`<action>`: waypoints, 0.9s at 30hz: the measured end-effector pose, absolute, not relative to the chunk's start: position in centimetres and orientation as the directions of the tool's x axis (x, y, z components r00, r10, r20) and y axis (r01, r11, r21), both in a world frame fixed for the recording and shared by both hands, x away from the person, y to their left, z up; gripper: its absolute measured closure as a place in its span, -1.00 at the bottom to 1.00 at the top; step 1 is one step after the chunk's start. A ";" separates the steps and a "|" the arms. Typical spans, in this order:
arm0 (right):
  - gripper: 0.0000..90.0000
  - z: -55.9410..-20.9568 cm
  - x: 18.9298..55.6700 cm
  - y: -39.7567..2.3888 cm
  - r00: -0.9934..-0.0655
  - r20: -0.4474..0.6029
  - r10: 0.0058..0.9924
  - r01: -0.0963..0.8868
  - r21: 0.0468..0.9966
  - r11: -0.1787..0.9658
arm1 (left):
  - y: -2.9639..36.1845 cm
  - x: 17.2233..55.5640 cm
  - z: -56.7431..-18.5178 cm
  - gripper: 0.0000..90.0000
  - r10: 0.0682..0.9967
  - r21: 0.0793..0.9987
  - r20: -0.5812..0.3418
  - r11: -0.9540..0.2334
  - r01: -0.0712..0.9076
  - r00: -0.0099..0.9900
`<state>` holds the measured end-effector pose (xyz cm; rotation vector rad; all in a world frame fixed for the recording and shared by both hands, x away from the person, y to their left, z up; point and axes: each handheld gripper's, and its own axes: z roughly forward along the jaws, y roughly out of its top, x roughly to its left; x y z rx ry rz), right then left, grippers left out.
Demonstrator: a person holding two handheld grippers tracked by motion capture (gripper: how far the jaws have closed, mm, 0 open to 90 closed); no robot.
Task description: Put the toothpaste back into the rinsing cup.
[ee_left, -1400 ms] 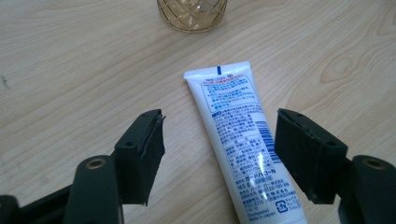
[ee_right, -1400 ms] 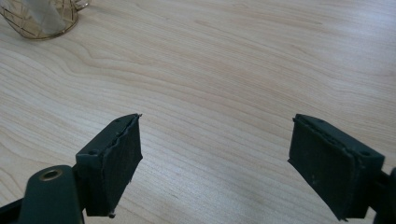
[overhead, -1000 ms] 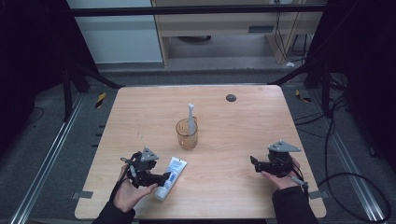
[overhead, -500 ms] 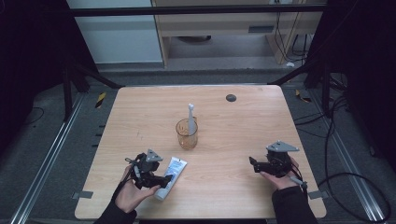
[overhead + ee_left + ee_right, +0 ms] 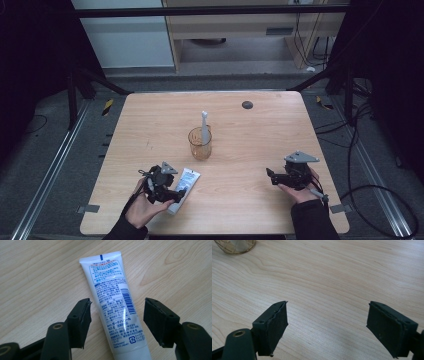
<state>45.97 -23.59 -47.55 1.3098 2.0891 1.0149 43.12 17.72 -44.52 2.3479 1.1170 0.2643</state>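
The toothpaste tube (image 5: 113, 302) lies flat on the desk (image 5: 260, 145), between the left tongs (image 5: 116, 322), whose jaws have just been closing, not yet touching. Squeeze evenly across the tube's firm cap end. The right tongs (image 5: 327, 326) gape wide, empty.

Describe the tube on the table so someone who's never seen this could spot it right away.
On the wooden table, look at the near left corner, in front of the amber glass. The tube lies flat there, between the left tool's open jaws. It is white with blue print and a barcode, the only flat white thing there.
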 end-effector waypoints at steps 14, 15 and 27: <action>-0.62 -47.6 46.0 -23.5 -0.434 -0.006 0.901 0.555 0.786 0.273 | 16.3 44.2 -45.2 -0.15 0.764 0.501 -0.035 -0.545 0.673 0.645; -0.62 -47.6 46.0 -23.5 -0.434 -0.006 0.901 0.555 0.786 0.273 | 16.1 44.3 -45.2 -0.15 0.765 0.499 -0.030 -0.546 0.673 0.643; -0.62 -47.7 46.1 -23.4 -0.439 -0.013 0.898 0.555 0.783 0.283 | 15.2 45.8 -46.0 -0.15 0.777 0.473 -0.018 -0.548 0.690 0.629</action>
